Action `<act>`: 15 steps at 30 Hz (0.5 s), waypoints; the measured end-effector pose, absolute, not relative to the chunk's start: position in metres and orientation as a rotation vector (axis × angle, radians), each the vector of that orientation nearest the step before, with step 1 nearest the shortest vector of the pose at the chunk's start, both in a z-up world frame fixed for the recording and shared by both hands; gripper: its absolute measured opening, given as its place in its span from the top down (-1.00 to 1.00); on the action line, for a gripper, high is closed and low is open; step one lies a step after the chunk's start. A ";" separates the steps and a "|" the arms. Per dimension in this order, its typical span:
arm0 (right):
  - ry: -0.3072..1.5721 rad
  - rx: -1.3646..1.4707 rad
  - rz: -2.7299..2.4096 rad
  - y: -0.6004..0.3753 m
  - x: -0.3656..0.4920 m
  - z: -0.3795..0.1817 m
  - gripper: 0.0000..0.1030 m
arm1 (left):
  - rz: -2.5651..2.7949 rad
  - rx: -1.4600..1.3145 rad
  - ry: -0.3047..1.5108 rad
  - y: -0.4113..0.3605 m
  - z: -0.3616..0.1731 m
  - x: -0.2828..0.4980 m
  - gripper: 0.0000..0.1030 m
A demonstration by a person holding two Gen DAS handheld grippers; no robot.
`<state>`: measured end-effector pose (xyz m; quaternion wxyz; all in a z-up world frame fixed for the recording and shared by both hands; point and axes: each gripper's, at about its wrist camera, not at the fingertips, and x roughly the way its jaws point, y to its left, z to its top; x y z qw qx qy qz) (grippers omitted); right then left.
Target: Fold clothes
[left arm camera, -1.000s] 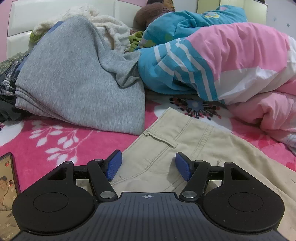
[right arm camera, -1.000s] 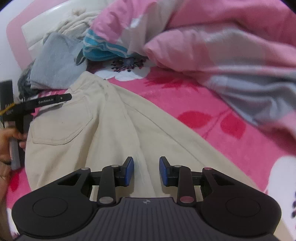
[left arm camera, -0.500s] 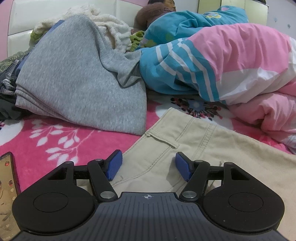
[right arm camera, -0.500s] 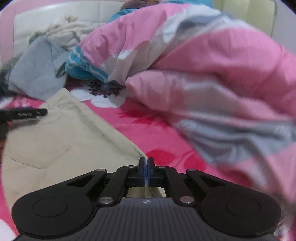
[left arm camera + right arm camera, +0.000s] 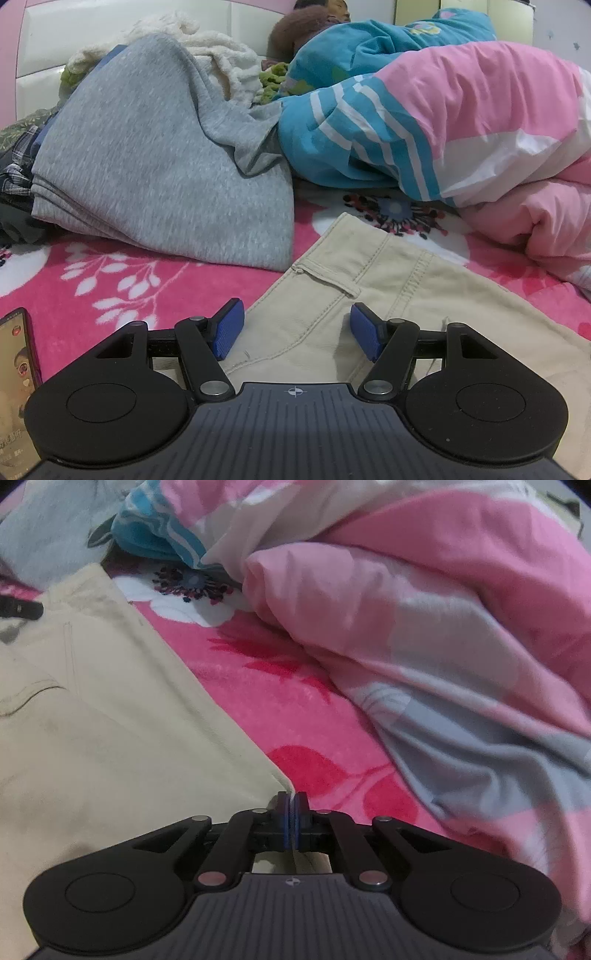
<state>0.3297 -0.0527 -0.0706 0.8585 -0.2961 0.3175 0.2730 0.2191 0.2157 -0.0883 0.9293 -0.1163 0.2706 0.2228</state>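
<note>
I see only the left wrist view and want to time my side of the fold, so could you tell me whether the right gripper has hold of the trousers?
Observer: Yes. The right gripper is shut on the trousers, with a thin pale strip of cloth showing between its pads.
Operator: Thank you. Which part of them has it taken?
Observer: The long side edge of the leg, on the side facing the quilt.
Operator: Is the quilt lying on that edge?
Observer: No. A strip of pink bedspread lies between the edge and the quilt there.
</note>
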 end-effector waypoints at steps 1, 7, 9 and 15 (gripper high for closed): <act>0.662 -0.629 0.574 -0.053 0.328 -0.066 0.85 | 0.457 -0.244 0.553 0.216 -0.088 0.219 -0.26; 0.630 -0.522 0.619 -0.063 0.321 -0.017 0.37 | 0.475 -0.289 0.542 0.222 -0.083 0.215 -0.26; 0.629 -0.475 0.665 -0.053 0.321 -0.009 0.36 | 0.479 -0.295 0.540 0.222 -0.082 0.214 -0.26; 0.663 -0.465 0.839 0.022 0.326 -0.025 0.58 | 0.489 -0.294 0.543 0.224 -0.083 0.214 -0.26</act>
